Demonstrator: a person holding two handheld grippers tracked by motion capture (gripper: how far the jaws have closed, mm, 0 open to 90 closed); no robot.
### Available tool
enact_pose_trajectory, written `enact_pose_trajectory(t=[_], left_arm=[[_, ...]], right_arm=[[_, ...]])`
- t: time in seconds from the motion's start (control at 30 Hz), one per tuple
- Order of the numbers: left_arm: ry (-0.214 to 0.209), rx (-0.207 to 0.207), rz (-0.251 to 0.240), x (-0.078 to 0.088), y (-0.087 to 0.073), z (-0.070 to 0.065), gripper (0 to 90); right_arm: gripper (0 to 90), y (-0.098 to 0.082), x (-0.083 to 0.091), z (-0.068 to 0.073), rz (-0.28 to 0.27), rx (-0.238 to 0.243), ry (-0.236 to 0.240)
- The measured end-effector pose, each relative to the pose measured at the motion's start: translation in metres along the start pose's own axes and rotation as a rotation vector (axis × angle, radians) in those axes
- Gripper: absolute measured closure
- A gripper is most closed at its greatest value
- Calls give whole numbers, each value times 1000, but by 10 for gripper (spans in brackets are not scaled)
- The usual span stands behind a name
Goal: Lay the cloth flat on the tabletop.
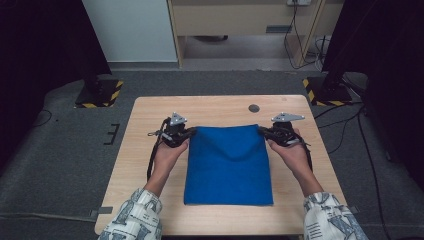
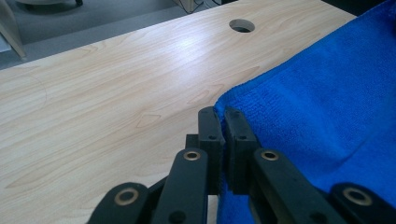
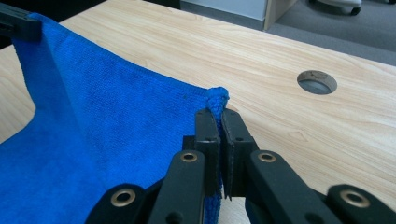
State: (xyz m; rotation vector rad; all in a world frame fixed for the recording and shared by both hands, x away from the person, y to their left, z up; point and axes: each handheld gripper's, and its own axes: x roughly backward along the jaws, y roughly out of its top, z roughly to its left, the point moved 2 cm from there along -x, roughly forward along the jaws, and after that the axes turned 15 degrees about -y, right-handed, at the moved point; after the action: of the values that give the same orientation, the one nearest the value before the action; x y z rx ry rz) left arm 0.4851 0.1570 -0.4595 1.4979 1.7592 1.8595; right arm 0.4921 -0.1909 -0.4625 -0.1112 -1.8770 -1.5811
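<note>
Left tool point(image 1: 191, 132): centre-left of the high view, jaws pinched on the blue cloth point(image 1: 229, 165) corner.
Right tool point(image 1: 263, 131): centre-right, likewise pinched.

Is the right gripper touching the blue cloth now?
Touching. In the right gripper view, the right gripper has its jaws shut on a corner of the blue cloth, which bunches above the tips.

I've got the cloth point(image 1: 229, 167) lying mid-bench point(image 1: 150, 120). Left tongs point(image 1: 190, 133) sit at its far-left corner, right tongs point(image 1: 263, 132) far-right. Cable hole point(image 1: 254, 108) is behind it.
</note>
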Motion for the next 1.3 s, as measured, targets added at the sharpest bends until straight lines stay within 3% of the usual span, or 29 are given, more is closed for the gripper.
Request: enact_pose_trajectory(t=[0.17,0.33,0.47,0.77,0.97,1.3], left_arm=[[-9,24,-7,-7,2,4,868],[12,3,19,-11,4,6,869],[24,9,25,-15,2,9,869],[58,34,51,-27,-7,27,869],[76,52,56,-34,-12,36,868],[80,60,75,-47,-13,37,868]], right_arm=[[872,-1,-10,-2,18,-5,-11],[871,-2,-18,-3,30,-12,-16],[871,-4,-25,-6,38,-33,-21],[870,-6,-44,-18,63,-76,-36],[869,-7,-55,-18,82,-75,-43],[868,-15,-57,-24,104,-80,-69]])
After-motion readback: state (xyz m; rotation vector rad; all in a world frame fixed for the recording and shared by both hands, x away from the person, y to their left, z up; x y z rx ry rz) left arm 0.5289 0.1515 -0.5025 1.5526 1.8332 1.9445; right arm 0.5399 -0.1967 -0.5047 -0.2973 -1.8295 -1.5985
